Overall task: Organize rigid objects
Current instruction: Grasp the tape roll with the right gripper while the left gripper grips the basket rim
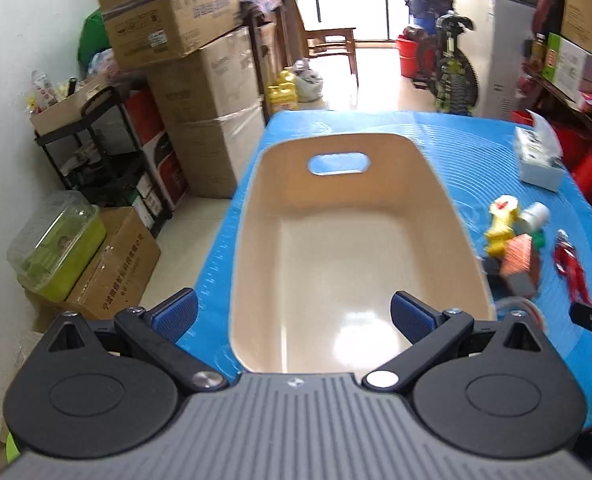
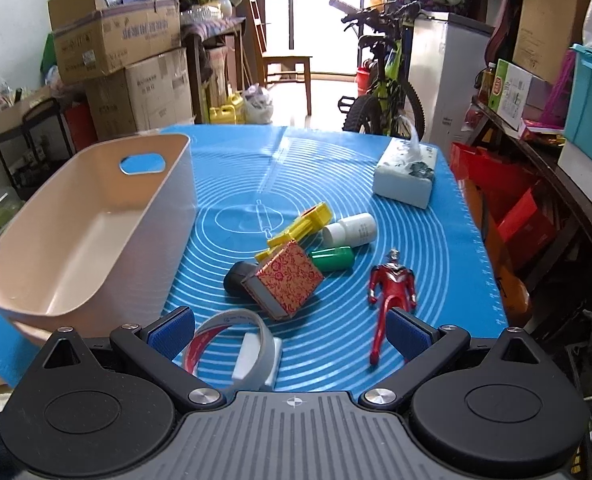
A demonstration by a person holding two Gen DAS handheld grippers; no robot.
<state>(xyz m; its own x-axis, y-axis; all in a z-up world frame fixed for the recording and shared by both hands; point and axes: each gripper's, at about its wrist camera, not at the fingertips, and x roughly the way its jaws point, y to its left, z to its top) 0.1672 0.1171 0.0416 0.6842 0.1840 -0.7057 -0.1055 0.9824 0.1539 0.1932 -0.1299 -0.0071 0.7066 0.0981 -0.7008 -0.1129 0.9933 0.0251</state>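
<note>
A beige bin (image 1: 359, 264) with a handle slot stands empty on the blue mat; it also shows in the right wrist view (image 2: 96, 216). My left gripper (image 1: 294, 316) is open above its near end. To the bin's right lie a red patterned box (image 2: 288, 280), a yellow toy (image 2: 299, 226), a white bottle (image 2: 349, 230), a green cap (image 2: 331, 259), a black cylinder (image 2: 236, 277), a red figure (image 2: 389, 292) and a tape roll (image 2: 232, 344). My right gripper (image 2: 290, 332) is open and empty, just above the tape roll and the figure's legs.
A tissue box (image 2: 405, 174) sits at the mat's far right. Stacked cardboard boxes (image 1: 192, 80) and a black shelf (image 1: 108, 152) stand left of the table. A bicycle (image 2: 383, 80) and a chair (image 2: 284, 68) are behind. Red crates (image 2: 511, 208) line the right side.
</note>
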